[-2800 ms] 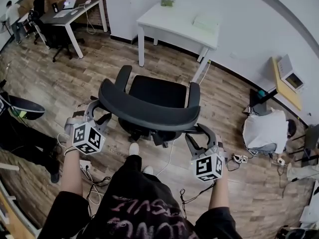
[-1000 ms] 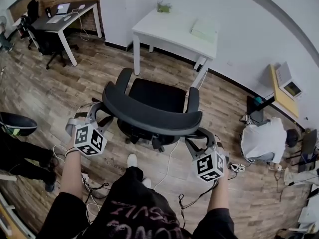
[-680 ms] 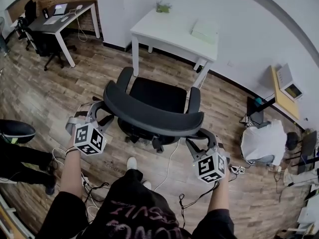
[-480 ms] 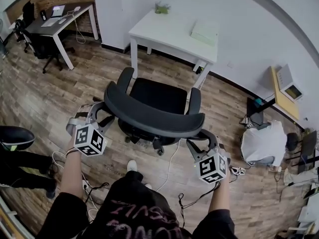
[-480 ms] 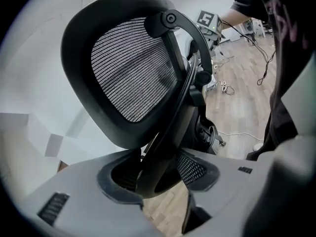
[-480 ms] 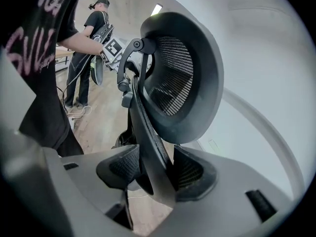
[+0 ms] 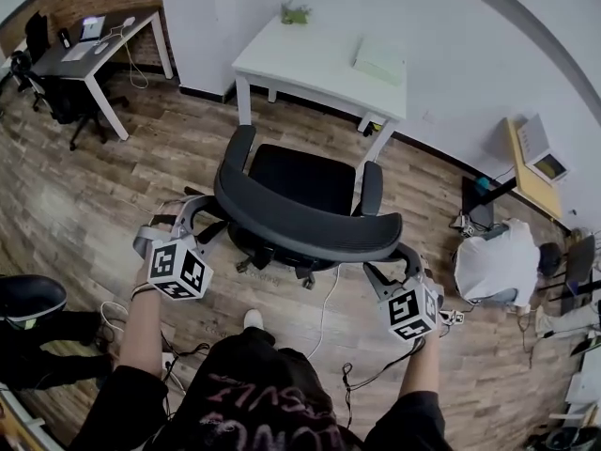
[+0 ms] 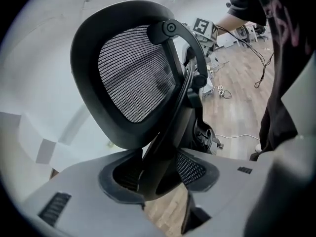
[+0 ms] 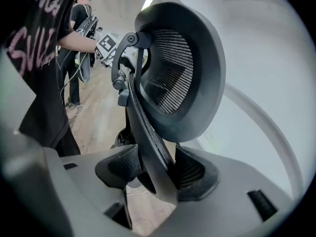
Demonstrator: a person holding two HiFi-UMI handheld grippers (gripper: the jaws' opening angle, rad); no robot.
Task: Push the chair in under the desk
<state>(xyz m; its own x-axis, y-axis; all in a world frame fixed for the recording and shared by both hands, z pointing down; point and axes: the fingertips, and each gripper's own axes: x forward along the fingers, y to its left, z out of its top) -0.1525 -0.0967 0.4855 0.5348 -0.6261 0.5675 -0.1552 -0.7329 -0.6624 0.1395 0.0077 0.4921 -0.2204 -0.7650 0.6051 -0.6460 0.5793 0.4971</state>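
A black mesh office chair (image 7: 300, 178) stands on the wood floor, its seat facing the white desk (image 7: 282, 64) a short way beyond it. I stand behind its curved backrest (image 7: 300, 225). My left gripper (image 7: 208, 216) is shut on the backrest's left edge; in the left gripper view (image 8: 155, 174) the black frame fills the gap between the pads. My right gripper (image 7: 387, 259) is at the right edge. Its jaws are opening, and the frame strip (image 9: 150, 157) lies loosely between them (image 9: 153, 174).
A green pad (image 7: 380, 59) and a small plant (image 7: 293, 12) sit on the white desk. A second desk (image 7: 89, 50) with a dark chair (image 7: 52, 101) is far left. A white bundle (image 7: 493, 261), a yellow side table (image 7: 531, 163) and floor cables (image 7: 324, 299) lie right.
The chair has rolled forward toward the white desk, with both grippers following on its backrest. The right gripper's jaws have loosened around the frame.
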